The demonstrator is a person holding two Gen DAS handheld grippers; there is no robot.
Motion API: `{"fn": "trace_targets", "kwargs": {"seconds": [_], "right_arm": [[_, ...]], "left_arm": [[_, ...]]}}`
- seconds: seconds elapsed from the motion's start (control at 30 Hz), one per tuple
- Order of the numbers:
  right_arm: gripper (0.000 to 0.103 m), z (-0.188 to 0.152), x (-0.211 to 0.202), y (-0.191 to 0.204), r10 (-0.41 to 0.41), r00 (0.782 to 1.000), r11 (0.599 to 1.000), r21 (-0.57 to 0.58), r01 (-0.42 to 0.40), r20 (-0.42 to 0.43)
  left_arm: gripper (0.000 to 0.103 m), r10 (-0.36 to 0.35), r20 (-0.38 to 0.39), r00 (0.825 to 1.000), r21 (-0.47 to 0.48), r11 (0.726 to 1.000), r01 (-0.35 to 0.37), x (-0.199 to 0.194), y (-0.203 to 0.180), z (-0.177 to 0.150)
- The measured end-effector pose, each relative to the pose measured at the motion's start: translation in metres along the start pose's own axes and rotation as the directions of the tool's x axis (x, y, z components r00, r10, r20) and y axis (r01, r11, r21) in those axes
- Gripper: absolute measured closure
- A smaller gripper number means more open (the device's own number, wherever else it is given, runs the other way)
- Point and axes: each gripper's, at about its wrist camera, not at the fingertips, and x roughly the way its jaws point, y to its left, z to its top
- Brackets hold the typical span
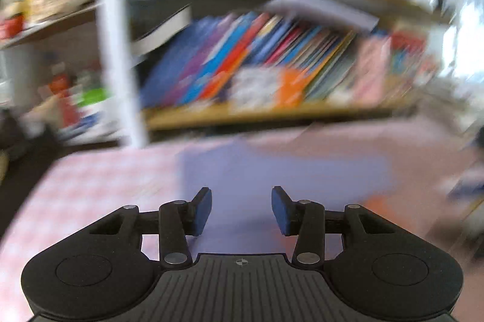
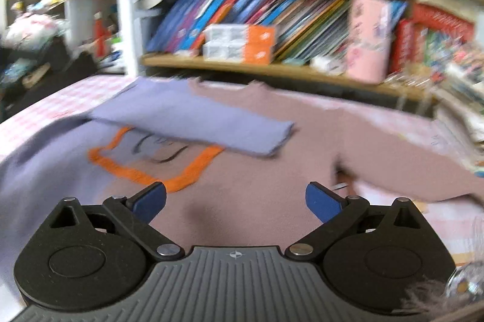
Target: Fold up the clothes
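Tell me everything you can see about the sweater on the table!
The sweater looks soft and knitted, half purple and half dusty pink, with an orange outline and dark squiggles on its front. It lies spread flat on the pink checked tablecloth. The purple sleeve is folded across the chest; the pink sleeve stretches out sideways. Both grippers are open, neither holding it.

- My left hand-held gripper (image 1: 241,210): jaws apart, nothing btwn the blue pads (image 1: 202,211).
- It hangs over a lilac garment (image 1: 272,170) lying flat on the counter (image 1: 90,185) w/ pink-checked cloth.
- Mauve fabric (image 1: 348,140) beside the lilac, to the right & behind.
- Bookshelf (image 1: 257,113) behind, packed w/ leaning books (image 1: 242,61); white post (image 1: 118,49) at left.
- Whole view motion-blurred.
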Motion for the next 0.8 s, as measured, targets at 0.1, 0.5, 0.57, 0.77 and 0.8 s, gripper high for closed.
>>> {"fn": "trace_targets", "kwargs": {"seconds": [0.1,0.5,0.57,0.77,0.8], "right_arm": [[0.024,0.001,-0.006,-0.018,-0.02,1.0,0.997,0.073,0.019,0.019],[0.06,-0.009,0.01,-0.055,-0.07,0.993,0.971,0.22,0.09,-0.098],[0.061,-0.009,0.011,-0.053,-0.072,0.992,0.974,0.208,0.092,-0.099],[0.084,-0.009,0.012,-0.051,-0.029,0.995,0.979,0.199,0.047,-0.093],[0.087,-0.009,0.013,-0.051,-0.013,0.996,0.978,0.206,0.032,-0.09]], "left_arm": [[0.06,0.059,-0.042,0.997,-0.032,0.998,-0.061,-0.004,0.026,-0.022],[0.065,0.045,-0.124,0.991,-0.169,0.983,-0.066,0.02,0.057,-0.043],[0.082,0.017,-0.127,0.992,-0.204,0.978,-0.043,0.019,0.064,-0.047],[0.098,-0.03,-0.132,0.991,-0.253,0.968,-0.004,0.012,0.079,-0.053],[0.098,-0.022,-0.132,0.991,-0.259,0.966,-0.013,0.011,0.083,-0.054]]}}
